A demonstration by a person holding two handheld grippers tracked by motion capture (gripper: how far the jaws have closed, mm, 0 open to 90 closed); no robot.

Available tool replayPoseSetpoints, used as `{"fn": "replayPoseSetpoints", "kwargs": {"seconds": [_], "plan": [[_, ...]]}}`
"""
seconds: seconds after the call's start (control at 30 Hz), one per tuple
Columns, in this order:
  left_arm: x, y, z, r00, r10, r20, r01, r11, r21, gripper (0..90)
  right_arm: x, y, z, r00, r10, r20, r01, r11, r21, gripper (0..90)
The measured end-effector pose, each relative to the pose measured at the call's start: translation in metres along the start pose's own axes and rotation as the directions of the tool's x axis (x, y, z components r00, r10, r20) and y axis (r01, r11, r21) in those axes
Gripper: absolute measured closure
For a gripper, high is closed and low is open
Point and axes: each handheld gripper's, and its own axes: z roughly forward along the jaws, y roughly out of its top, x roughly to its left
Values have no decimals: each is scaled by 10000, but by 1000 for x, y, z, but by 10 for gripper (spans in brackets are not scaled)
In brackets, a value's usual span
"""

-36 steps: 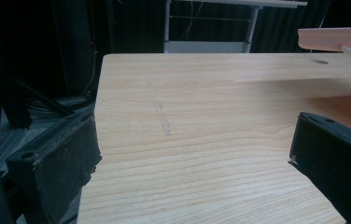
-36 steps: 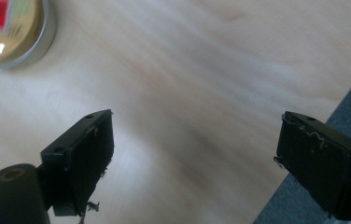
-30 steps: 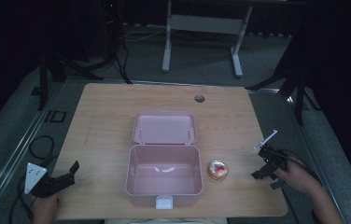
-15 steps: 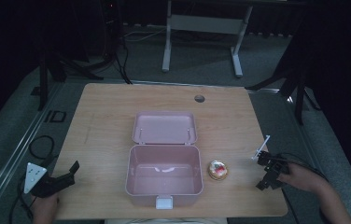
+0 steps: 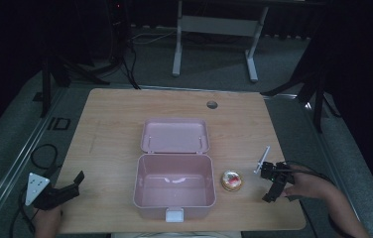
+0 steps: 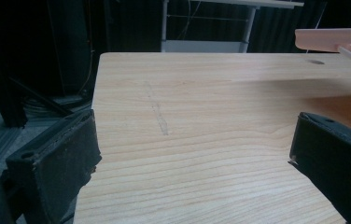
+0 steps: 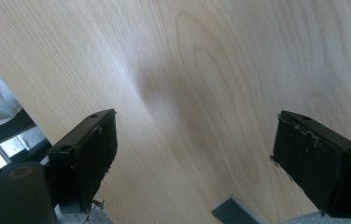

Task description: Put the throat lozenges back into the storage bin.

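Meanwhile both grippers' jaws gape beside the pink box (image 5: pixel 174 186).

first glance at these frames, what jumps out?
The open pink plastic box at the table's centre near the front edge, lid flipped back flat behind it and inside bare. Just right of it sits a small round pastry with a red centre. The left gripper rests at the front left corner and the right gripper hovers right of the pastry, both with jaws wide apart and holding nothing.
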Motion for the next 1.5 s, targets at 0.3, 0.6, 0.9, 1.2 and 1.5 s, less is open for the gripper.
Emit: {"fn": "replayPoseSetpoints", "kwargs": {"seconds": [0.3,0.6,0.9,1.2,1.5], "plan": [[0,0,0,10000,19,19,-19,10000,3,19,8,32,-2,9969,-782,96,783,9969,-87,135],[0,0,0,10000,21,37,-21,10000,-16,19,15,64,1,9891,-1465,169,1466,9892,-60,135],[0,0,0,10000,24,50,-23,10000,-42,19,16,89,9,9826,-1841,253,1841,9829,9,135],[0,0,0,10000,12,79,-12,10000,-36,19,18,107,22,9775,-2088,288,2082,9778,219,141],[0,0,0,10000,-5,86,5,10000,-30,19,20,109,17,9743,-2210,423,2196,9749,369,209]]}}
